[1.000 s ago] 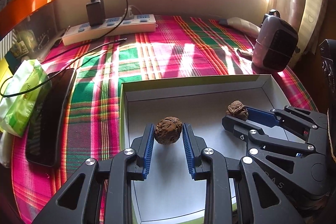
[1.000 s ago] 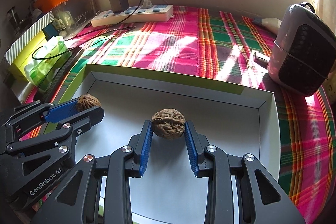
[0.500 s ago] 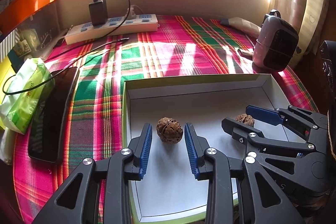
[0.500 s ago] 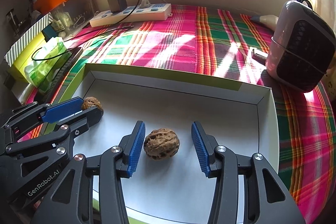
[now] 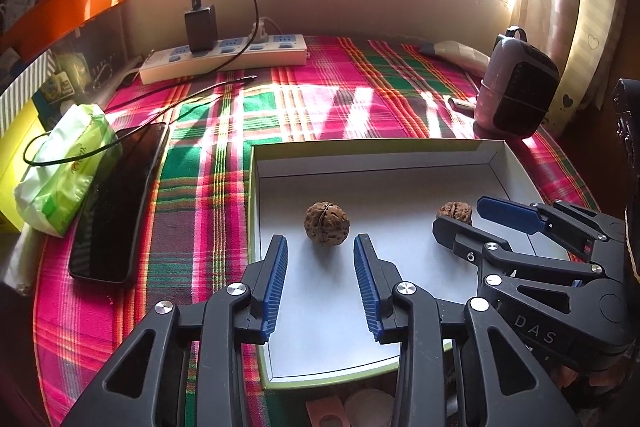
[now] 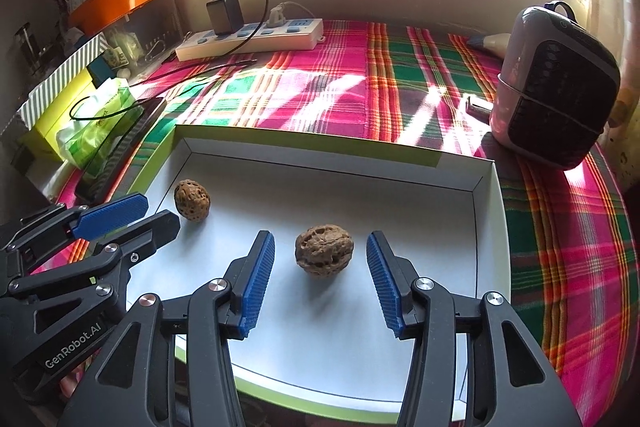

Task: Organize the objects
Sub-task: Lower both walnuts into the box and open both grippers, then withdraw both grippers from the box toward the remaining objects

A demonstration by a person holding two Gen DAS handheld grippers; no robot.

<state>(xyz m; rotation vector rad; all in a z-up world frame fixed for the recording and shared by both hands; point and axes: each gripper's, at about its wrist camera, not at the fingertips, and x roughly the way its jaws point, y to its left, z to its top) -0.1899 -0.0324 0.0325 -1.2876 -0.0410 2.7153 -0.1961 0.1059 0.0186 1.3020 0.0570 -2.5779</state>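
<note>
Now each walnut lies free on the white box (image 5: 496, 163) floor: the left gripper (image 5: 320, 259) and right gripper (image 6: 320, 257) jaws are opening, one walnut (image 5: 327, 223) just ahead, the other walnut (image 6: 324, 255) between, untouched.

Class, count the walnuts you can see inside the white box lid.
2. One walnut lies just ahead of the left gripper; the other walnut lies between the right gripper's fingers, untouched.
</note>
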